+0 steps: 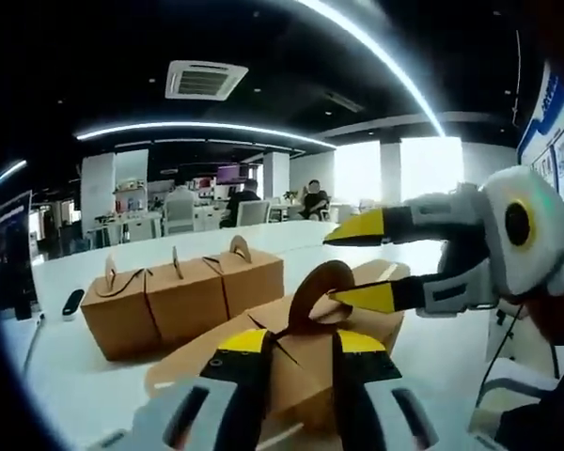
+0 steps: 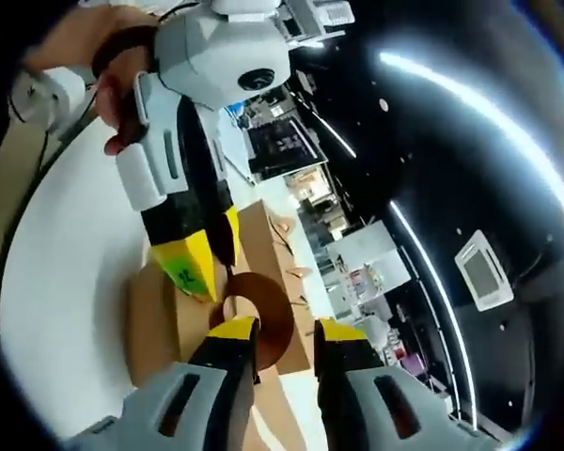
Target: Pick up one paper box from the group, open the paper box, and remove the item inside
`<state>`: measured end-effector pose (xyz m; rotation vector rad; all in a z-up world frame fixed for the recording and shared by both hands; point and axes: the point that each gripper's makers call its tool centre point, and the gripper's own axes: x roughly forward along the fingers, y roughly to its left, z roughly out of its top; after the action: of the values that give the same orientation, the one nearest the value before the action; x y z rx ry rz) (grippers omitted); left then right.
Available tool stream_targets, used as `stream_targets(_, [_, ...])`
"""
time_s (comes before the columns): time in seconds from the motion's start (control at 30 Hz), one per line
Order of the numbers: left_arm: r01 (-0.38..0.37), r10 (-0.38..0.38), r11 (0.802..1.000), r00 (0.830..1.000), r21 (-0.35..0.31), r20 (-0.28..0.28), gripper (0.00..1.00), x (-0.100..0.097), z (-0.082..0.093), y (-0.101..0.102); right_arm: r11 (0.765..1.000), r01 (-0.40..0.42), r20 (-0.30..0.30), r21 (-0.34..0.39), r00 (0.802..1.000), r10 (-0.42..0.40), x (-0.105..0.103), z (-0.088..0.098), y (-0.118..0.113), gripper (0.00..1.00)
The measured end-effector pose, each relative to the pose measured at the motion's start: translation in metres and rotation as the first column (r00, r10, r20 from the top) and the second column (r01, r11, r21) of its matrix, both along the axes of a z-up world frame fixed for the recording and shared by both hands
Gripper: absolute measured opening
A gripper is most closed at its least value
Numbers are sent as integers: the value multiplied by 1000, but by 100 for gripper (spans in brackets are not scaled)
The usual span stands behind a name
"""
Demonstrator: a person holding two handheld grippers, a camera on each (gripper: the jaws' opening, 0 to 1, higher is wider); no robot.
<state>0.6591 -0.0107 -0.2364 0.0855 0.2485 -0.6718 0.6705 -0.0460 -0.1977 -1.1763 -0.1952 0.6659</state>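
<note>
**Gripping the paper box and its handle**

Resting on the white table (image 1: 94,376), the paper box (image 1: 301,362) is clamped at its top flaps between the jaws of the left tool (image 1: 291,340). Its curved handle (image 1: 312,284) is approached by the right tool (image 1: 362,263), whose jaws are parted, one tip touching the handle loop. Three further paper boxes (image 1: 179,299) are seen well apart, behind, in a row.

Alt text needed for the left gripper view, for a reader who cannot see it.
The left gripper clamps a brown paper box while the right gripper, entering from the right, straddles its arched handle. Three more boxes stand behind on the white table.
</note>
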Motion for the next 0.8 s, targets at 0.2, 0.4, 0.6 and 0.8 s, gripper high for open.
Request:
stream_targets(0.2, [53,-54,997,999,49,6,33,-5,0,-5,999,7,-17,42,1000,-6,5,6,-3,25])
stream_targets(0.4, [228,-234,962,972,148,18,69,-21,-11,-26,997,15,6,71,1000,-15,6,16,-5,23])
stream_targets(0.6, [202,-222,939,974,278,40,68,-19,-17,-25,995,9,9,104,1000,-10,4,24,-6,22])
stream_targets(0.8, [157,-183,945,981,288,66,61,-17,-16,-23,987,-6,-62,160,998,17,-8,20,-3,13])
